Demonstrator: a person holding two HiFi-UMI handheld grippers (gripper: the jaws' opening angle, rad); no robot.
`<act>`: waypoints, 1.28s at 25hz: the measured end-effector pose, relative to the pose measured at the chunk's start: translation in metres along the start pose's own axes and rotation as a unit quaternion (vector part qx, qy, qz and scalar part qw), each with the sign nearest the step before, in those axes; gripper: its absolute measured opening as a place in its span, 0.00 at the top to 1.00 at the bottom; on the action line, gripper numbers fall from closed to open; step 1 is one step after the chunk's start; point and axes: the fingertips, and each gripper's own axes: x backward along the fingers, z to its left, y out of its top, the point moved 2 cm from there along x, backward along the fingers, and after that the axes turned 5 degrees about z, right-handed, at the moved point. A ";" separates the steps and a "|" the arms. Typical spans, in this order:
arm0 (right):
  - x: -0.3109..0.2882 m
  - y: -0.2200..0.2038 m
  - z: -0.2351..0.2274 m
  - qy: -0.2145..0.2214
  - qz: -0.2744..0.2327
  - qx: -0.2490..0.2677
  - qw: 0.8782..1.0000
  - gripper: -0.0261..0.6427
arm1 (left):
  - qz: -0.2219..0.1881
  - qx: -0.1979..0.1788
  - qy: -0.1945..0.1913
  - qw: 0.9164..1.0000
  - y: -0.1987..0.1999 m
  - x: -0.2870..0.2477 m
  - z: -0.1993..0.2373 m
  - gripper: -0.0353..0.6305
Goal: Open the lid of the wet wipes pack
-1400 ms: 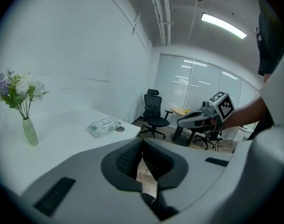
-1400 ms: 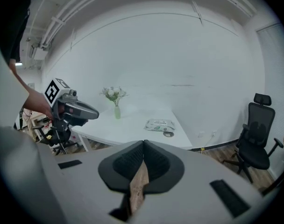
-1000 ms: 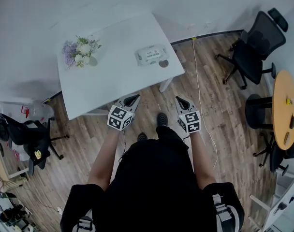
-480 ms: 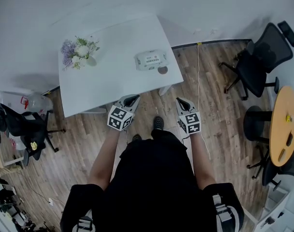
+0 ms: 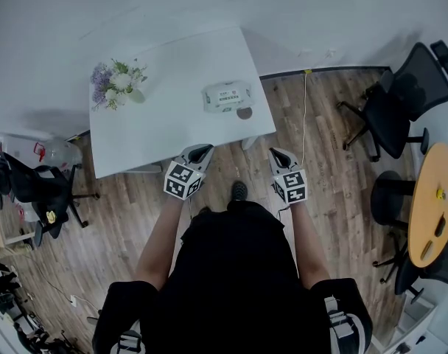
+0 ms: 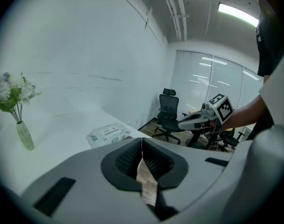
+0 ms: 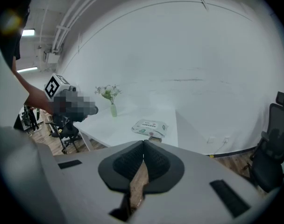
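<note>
White rectangular soft-plastic wet wipes pack (image 5: 227,96) flat on white rectangular table (image 5: 172,127); grey left gripper (image 5: 203,150) and grey right gripper (image 5: 275,153) near table's edge, jaws closed, empty.

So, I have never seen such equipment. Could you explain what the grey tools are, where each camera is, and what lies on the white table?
There is no robot: a person holds a two-jaw gripper in each hand, the left gripper and the right gripper. One picture looks down from the person's head; the other two look along each gripper's jaws. On the white table are a wet wipes pack and a vase of flowers. Both grippers are shut and empty, not yet at the pack.
</note>
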 end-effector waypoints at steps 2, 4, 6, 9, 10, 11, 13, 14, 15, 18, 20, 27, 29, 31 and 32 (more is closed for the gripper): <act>0.000 0.000 -0.007 0.003 0.000 -0.001 1.000 0.94 | 0.001 0.000 0.001 1.000 0.003 -0.006 -0.002 0.91; -0.001 0.000 -0.013 0.006 0.001 0.000 1.000 0.94 | 0.002 0.001 0.003 1.000 0.006 -0.011 -0.004 0.91; -0.002 -0.002 -0.018 0.007 0.001 0.001 1.000 0.94 | 0.003 0.001 0.005 1.000 0.007 -0.016 -0.006 0.91; -0.003 -0.005 -0.026 0.009 0.002 0.002 1.000 0.94 | 0.005 0.002 0.008 1.000 0.007 -0.022 -0.008 0.91; -0.003 -0.006 -0.028 0.010 0.003 0.002 1.000 0.94 | 0.006 0.002 0.009 1.000 0.007 -0.024 -0.009 0.91; -0.003 -0.007 -0.030 0.011 0.003 0.002 1.000 0.94 | 0.006 0.003 0.010 1.000 0.008 -0.026 -0.010 0.91; -0.005 -0.009 -0.034 0.014 0.004 0.003 1.000 0.94 | 0.007 0.005 0.012 1.000 0.008 -0.029 -0.010 0.91; -0.005 -0.009 -0.035 0.015 0.005 0.005 1.000 0.94 | 0.006 0.006 0.013 1.000 0.009 -0.031 -0.011 0.91; -0.005 -0.010 -0.037 0.016 0.007 0.007 1.000 0.94 | 0.006 0.006 0.014 1.000 0.009 -0.032 -0.012 0.91; -0.005 -0.010 -0.041 0.018 0.006 0.009 1.000 0.94 | 0.008 0.008 0.015 1.000 0.009 -0.034 -0.014 0.91; -0.006 -0.008 -0.042 0.016 0.004 0.008 1.000 0.94 | 0.009 0.010 0.015 1.000 0.008 -0.036 -0.013 0.91; -0.012 -0.007 -0.042 0.015 0.013 0.016 1.000 0.94 | 0.009 0.014 0.012 1.000 0.010 -0.040 -0.004 0.91; -0.017 -0.008 -0.041 0.016 0.020 0.018 0.999 0.94 | 0.009 0.014 0.010 1.000 0.011 -0.041 0.000 0.91; -0.024 -0.007 -0.039 0.017 0.026 0.020 0.999 0.94 | 0.011 0.013 0.007 1.000 0.011 -0.042 0.006 0.91; -0.027 -0.004 -0.037 0.019 0.026 0.020 0.999 0.94 | 0.012 0.014 0.007 1.000 0.010 -0.042 0.010 0.91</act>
